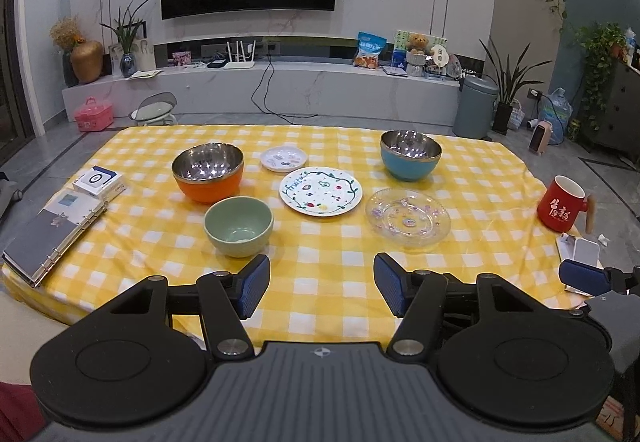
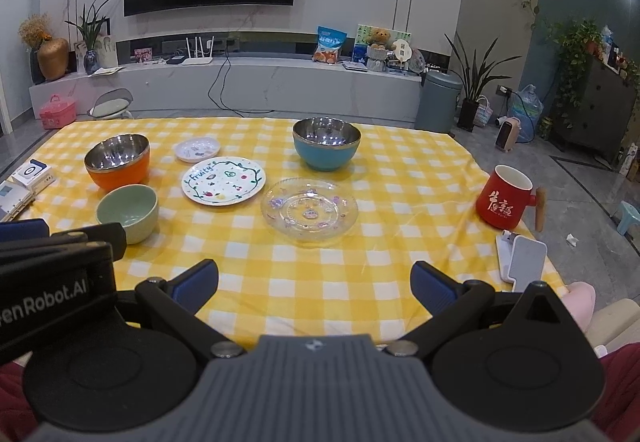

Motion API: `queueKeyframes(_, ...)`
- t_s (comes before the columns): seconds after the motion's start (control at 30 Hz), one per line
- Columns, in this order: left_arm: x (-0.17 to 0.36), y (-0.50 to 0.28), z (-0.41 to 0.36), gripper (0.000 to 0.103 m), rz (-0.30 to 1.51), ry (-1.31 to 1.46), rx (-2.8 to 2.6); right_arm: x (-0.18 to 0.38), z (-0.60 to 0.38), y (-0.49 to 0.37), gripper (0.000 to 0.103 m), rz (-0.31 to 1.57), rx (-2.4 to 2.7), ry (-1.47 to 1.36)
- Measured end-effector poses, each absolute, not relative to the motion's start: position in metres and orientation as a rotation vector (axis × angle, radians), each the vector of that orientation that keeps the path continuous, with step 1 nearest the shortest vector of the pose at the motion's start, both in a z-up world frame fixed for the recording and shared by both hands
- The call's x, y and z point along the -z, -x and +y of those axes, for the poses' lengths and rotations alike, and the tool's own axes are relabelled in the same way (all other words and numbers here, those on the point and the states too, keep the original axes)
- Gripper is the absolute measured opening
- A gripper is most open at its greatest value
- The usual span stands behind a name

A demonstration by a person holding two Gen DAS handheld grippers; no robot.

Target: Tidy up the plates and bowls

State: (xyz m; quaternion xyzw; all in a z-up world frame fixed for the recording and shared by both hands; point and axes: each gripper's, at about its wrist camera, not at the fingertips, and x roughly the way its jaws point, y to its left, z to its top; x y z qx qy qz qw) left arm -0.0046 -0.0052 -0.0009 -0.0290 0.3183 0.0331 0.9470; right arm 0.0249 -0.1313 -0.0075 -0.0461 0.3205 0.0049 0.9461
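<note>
On the yellow checked tablecloth point(image 1: 320, 282) stand an orange steel-lined bowl point(image 1: 208, 171), a pale green bowl point(image 1: 238, 226) and a blue steel-lined bowl point(image 1: 411, 154). Between them lie a small white dish point(image 1: 283, 158), a white "Fruity" plate point(image 1: 321, 191) and a clear glass plate point(image 1: 408, 217). My left gripper point(image 1: 322, 288) hovers open near the table's front edge, just behind the green bowl, nothing between its fingers. My right gripper point(image 2: 314, 284) is open too, short of the glass plate point(image 2: 309, 210), and holds nothing. The green bowl point(image 2: 128, 211) sits to its left.
A red mug point(image 1: 562, 203) and a white phone stand point(image 2: 522, 256) are at the right edge. A ring binder point(image 1: 52, 238) and a small white box point(image 1: 99, 182) lie at the left edge. Beyond the table are a TV wall, a grey bin point(image 1: 476, 106) and plants.
</note>
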Motion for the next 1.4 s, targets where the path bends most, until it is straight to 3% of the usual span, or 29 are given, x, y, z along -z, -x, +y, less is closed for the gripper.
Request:
queueKeyframes(0.17, 0.0017, 0.0029, -0.0035, 0.071, 0.661, 0.058, -0.060, 0.0079, -0.1300, -0.0244, 0.100, 0.658, -0.005, 0.111)
queueKeyframes(0.33, 0.0019, 0.0010, -0.0052, 0.079, 0.668, 0.042, -0.091, 0.0083, -0.1298, -0.0243, 0.100, 0.661, -0.005, 0.112)
queueKeyframes(0.6, 0.0017, 0.0003, -0.0045, 0.079, 0.670, 0.044, -0.087, 0.0101, -0.1307, -0.0248, 0.100, 0.663, -0.006, 0.107)
queueKeyframes(0.97, 0.0037, -0.0011, -0.0038, 0.074, 0.672, 0.052, -0.075, 0.0108, -0.1304, -0.0253, 0.100, 0.664, -0.008, 0.108)
queueKeyframes(1.13, 0.0047, 0.0004, -0.0025, 0.067, 0.665, 0.062, -0.043, 0.0120, -0.1302, -0.0250, 0.100, 0.660, -0.011, 0.108)
queueKeyframes(1.4, 0.0044, 0.0014, -0.0040, 0.067, 0.659, 0.049, -0.051, 0.0129, -0.1282, -0.0237, 0.100, 0.654, -0.004, 0.120)
